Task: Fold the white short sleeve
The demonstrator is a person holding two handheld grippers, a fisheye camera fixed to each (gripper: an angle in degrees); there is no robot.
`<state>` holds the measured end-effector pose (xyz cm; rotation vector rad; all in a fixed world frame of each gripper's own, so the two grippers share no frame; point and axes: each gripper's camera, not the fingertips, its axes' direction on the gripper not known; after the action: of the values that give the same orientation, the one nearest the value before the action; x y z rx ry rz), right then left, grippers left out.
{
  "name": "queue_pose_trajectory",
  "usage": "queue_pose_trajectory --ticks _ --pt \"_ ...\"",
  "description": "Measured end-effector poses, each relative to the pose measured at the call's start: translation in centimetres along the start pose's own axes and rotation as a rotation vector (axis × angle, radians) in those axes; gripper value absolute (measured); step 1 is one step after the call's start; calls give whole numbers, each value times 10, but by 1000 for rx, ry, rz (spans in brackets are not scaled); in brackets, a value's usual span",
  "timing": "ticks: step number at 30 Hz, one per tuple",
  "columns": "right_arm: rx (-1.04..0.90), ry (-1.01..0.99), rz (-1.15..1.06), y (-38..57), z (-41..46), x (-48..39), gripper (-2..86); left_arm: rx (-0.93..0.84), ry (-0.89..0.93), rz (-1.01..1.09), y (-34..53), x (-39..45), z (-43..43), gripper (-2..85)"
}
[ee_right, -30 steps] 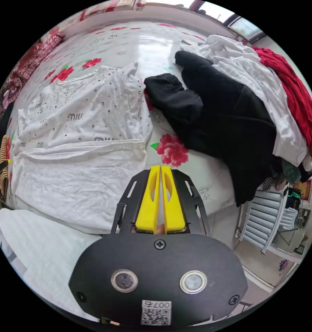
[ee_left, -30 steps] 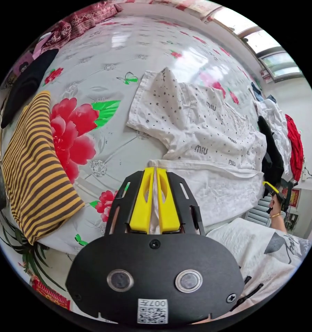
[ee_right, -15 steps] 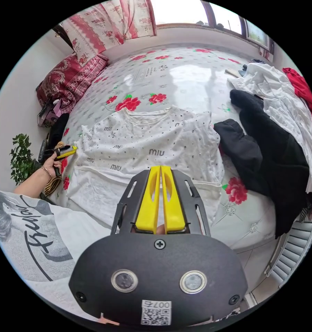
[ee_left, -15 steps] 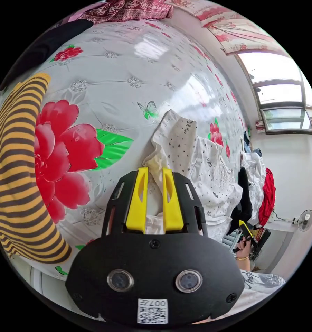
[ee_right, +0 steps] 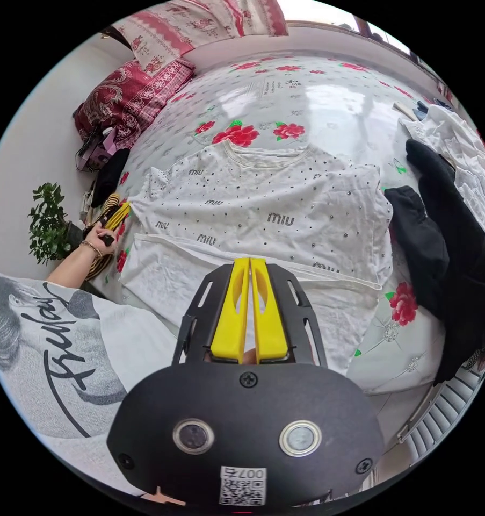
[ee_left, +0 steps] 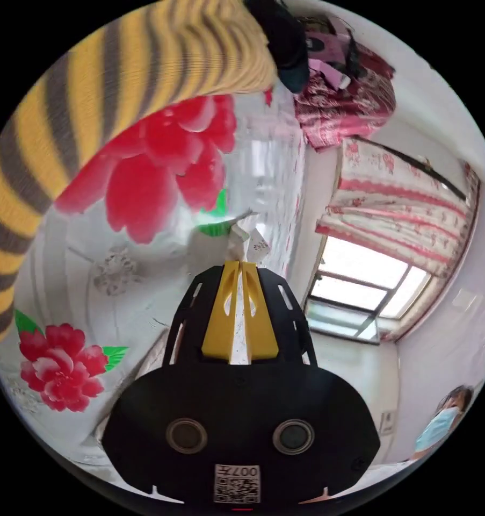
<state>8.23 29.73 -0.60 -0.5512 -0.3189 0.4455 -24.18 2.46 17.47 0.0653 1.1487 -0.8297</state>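
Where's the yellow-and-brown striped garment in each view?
Left gripper view: striped garment arcs across the top and left edge, close above the big red flower.
Right gripper view: a sliver at the bed's left edge, beside the left tool.
Shared landmark: the dark red patterned pillow.

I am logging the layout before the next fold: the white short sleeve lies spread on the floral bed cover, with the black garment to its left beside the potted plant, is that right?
Not quite. In the right gripper view the black garment lies to the right of the white short sleeve, on the side away from the potted plant. The shirt is spread on the floral bed cover, as you say.
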Motion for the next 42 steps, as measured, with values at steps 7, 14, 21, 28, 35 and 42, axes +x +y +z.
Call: queue_pose_trajectory --ticks 7,14,21,28,35,42 --pt "-36 -68 -11 -19 14 9 -1 -752 -446 1110 104 118 112 -8" --pt "-121 -155 -181 -75 49 -27 9 -807 -523 1183 154 94 128 -3" --pt "-81 -171 -238 -103 43 -32 26 -795 -479 1177 177 93 119 51" --pt "92 -37 66 -65 -14 71 36 -651 -502 1124 178 98 108 33" --pt "310 -6 655 18 -71 229 35 -771 -585 1065 187 88 126 -6" --pt "287 -364 899 54 -13 294 23 -754 -563 1008 200 106 128 -10"
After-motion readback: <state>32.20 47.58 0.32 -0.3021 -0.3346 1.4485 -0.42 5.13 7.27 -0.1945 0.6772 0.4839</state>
